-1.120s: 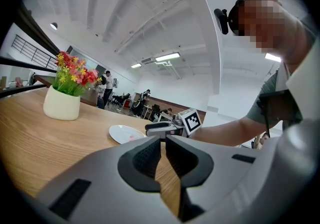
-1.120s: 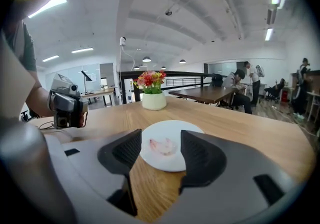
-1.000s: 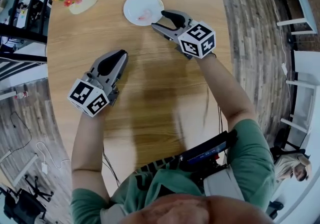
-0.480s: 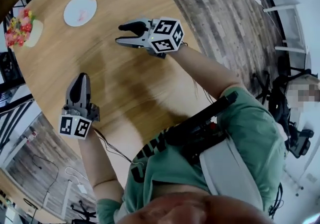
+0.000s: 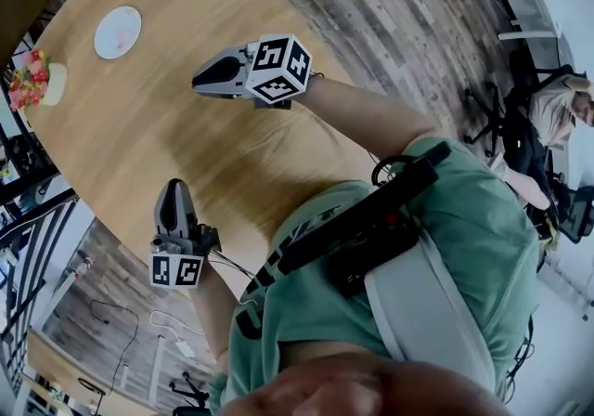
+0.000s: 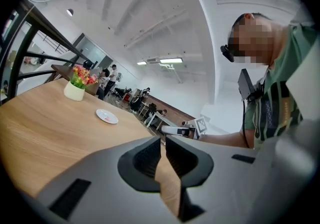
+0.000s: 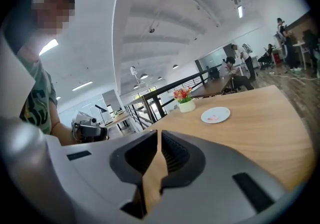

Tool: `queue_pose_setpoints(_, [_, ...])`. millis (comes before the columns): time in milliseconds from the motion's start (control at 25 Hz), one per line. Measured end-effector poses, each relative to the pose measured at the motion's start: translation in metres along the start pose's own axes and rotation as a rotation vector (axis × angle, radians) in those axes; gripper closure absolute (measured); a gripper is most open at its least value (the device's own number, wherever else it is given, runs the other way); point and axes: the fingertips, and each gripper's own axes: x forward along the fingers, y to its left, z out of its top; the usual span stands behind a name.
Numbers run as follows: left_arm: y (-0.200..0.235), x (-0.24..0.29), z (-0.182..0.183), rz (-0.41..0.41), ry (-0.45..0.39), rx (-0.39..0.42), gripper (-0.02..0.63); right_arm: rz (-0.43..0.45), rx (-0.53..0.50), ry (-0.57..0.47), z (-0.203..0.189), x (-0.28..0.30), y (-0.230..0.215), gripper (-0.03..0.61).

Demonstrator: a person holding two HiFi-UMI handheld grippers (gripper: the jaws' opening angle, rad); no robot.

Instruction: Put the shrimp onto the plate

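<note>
Here, a person in a green shirt stands at a round wooden table (image 5: 186, 154), seen from above, with a claw tool in each hand. A small white plate (image 5: 104, 43) sits on the far part of the table, and a pale pink shrimp (image 7: 214, 116) lies on the plate, close to its middle. A pot of red and yellow flowers (image 5: 37, 82) stands near the plate.

Both claws are well away from the plate, on the person's side of it. The right claw (image 5: 200, 82) hangs above the wood, pointing roughly toward the plate. Its jaws have just been closing and now stand together, with only a thin slit between them and nothing inside. The left claw (image 5: 174, 189) is farther from the plate, near the table's edge. Its jaws are together too, and empty.

Judging by this, the shrimp is already where the task wants it, so the main danger is undoing that. If a claw swung back toward the plate, it could bump the rim, and the light plate would likely skid on the smooth wood or tip the shrimp off. A shrimp is probably soft and slick, so a stray prod with closed jaws could push it over the plate's low edge. A wide sweep beside the plate might also knock the flowers over.
</note>
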Motion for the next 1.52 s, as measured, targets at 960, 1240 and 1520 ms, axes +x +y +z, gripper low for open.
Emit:
queue_pose_setpoints(960, [-0.152,-0.162,0.087,0.01,-0.145,0.154,0.578,-0.083,-0.088,-0.016,0.056,-0.12,0.187,0.569])
queue_pose_setpoints(1240, [-0.186,-0.225,0.085,-0.094,-0.106,0.23,0.578,-0.143,-0.048,-0.071,0.051,-0.132,0.262,0.57])
queue_pose_setpoints(1520, [-0.228,-0.262,0.074,-0.115,-0.112,0.273,0.578,-0.164,-0.063,-0.122,0.04,-0.181,0.317,0.57])
